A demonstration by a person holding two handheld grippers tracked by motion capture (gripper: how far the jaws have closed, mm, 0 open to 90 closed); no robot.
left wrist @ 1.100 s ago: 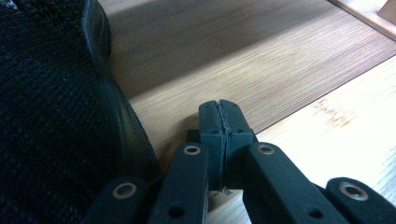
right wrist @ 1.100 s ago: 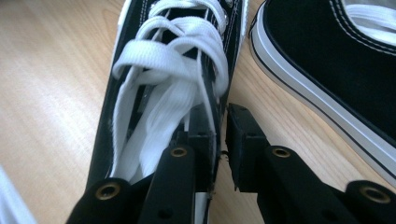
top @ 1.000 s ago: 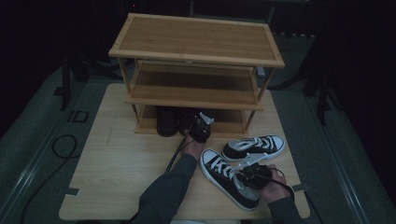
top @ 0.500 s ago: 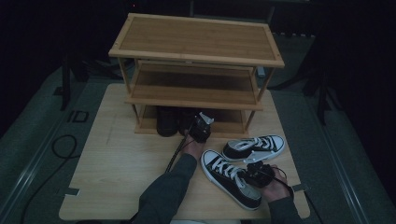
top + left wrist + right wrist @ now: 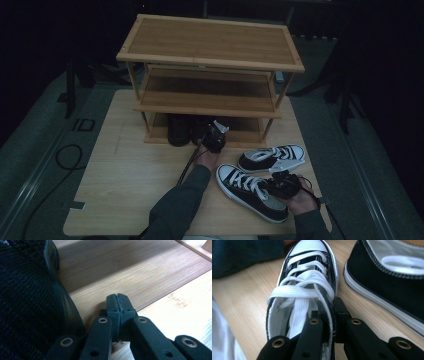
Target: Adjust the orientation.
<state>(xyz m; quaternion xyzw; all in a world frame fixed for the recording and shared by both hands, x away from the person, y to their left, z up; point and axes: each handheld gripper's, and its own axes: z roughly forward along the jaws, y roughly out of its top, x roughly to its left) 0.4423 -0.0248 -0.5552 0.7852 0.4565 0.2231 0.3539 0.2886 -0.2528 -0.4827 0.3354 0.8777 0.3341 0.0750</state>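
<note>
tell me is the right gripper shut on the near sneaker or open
Shut on it: the right gripper pinches the near sneaker by its side wall.

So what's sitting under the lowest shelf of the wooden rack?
Two dark shoes stand on the rack's bottom board, beside the shut left hand-held gripper. The shelf above hides their far ends, and the space behind them is too dark to read.

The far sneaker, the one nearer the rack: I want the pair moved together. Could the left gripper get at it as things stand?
Probably yes: the left gripper is shut on nothing at the rack's bottom shelf, and bare table separates it from the far sneaker.
</note>
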